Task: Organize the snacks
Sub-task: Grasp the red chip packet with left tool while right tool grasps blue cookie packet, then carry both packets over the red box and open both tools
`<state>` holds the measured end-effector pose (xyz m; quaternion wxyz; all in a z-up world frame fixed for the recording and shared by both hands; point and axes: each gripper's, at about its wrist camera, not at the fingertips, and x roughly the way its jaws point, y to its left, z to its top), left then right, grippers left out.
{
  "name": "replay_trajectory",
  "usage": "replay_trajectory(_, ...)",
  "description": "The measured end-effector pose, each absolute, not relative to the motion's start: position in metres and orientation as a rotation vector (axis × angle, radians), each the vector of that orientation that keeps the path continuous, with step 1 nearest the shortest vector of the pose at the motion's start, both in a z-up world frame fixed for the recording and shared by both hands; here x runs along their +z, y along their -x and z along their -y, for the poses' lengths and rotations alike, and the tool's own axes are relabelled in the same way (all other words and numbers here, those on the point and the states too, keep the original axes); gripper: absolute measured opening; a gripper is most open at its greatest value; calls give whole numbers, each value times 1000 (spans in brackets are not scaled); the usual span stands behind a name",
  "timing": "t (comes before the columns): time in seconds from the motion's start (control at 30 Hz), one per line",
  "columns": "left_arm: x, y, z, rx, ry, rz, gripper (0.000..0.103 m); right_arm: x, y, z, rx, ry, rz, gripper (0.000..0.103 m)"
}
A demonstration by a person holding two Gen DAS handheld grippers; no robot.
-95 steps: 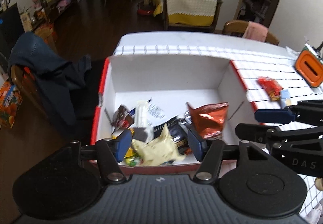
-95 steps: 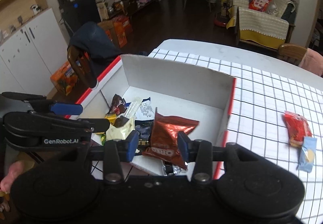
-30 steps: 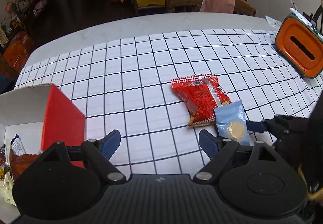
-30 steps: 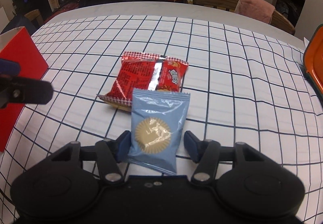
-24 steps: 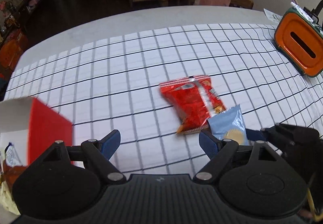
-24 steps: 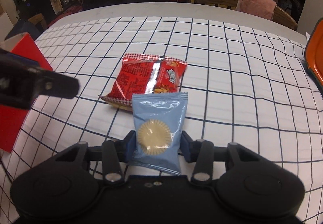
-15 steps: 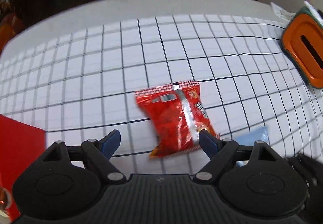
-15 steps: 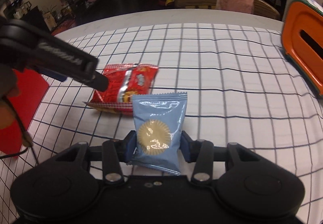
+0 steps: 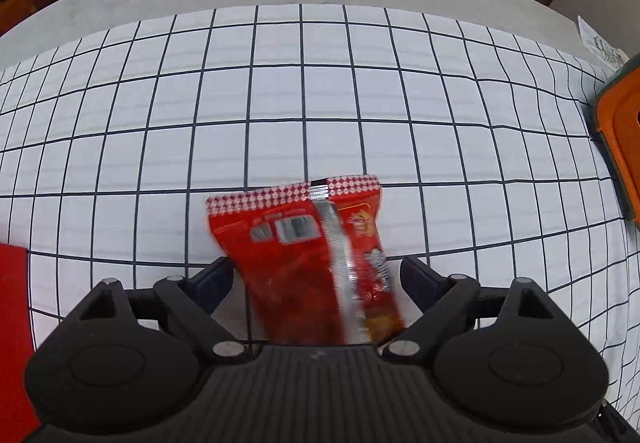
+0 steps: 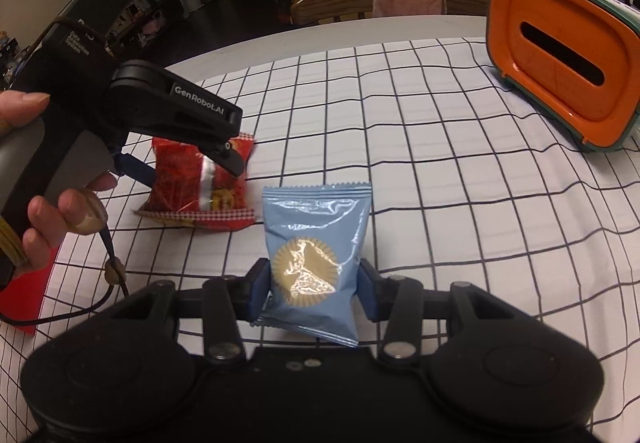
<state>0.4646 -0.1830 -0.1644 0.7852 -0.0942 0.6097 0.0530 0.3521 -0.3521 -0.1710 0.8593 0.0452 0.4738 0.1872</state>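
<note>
Since a second ago the left gripper [image 9: 316, 275] has swung from the red box [image 9: 14, 335] to straddle the red snack bag [image 9: 316, 263] on the checked tablecloth [image 9: 280, 103], its jaws just opening wider, not pressing. To its right, the right gripper [image 10: 314, 293] has clamped on the blue snack packet [image 10: 316, 255], raised off the cloth, with the orange container [image 10: 560, 71] far right.

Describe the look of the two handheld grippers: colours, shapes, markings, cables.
Both grippers are black plastic with two round discs, silver screws on linked arms and dark blue pads. The left gripper has a grey-fronted handle, white "GenRobot.AI" lettering and a thin dark cord with a bead. The right gripper looks alike.
</note>
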Motion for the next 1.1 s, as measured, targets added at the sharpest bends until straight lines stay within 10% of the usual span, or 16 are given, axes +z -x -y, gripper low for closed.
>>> replay_trajectory(1.1, -191, -373, 156, 64, 242, -1232, 69, -152, -325, 338, 381, -71, -985, 44)
